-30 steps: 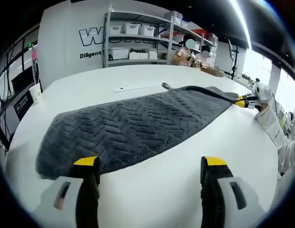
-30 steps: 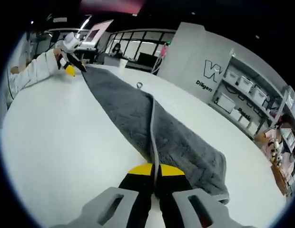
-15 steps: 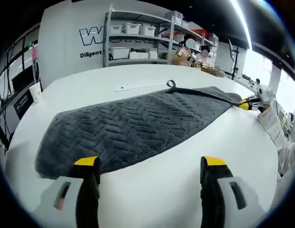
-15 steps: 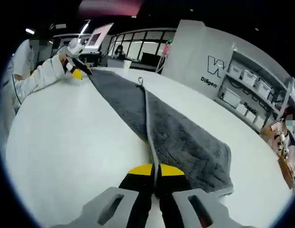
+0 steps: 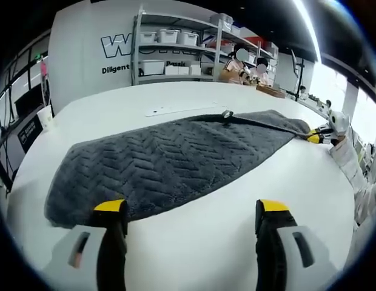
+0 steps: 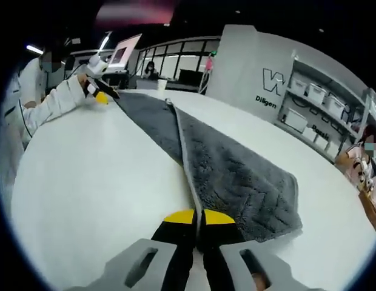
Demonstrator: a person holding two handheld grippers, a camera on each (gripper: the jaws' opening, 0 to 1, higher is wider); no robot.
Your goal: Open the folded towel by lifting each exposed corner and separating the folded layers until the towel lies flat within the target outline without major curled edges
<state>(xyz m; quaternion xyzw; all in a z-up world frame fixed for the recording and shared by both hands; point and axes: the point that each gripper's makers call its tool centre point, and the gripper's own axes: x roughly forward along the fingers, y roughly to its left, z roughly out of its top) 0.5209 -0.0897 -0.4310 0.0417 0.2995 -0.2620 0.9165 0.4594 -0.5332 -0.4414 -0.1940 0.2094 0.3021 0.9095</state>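
Table [image 5: 194,242] was the largest thing we saw, white and wide under both grippers. Ahead of our left gripper [image 5: 187,212], whose jaws stood wide apart on nothing, lay the grey towel [image 5: 170,157]. Our right gripper [image 6: 197,217] had its jaws pinched on the towel's edge; the corner itself was hidden between them. A small loop [image 5: 226,114] sat along the towel's far edge.

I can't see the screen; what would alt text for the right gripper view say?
The right gripper is shut on the hemmed edge of a grey towel, which stretches away across a white table. At the towel's far end a person's sleeved arm holds the left gripper, and shelves with storage bins stand against the wall.
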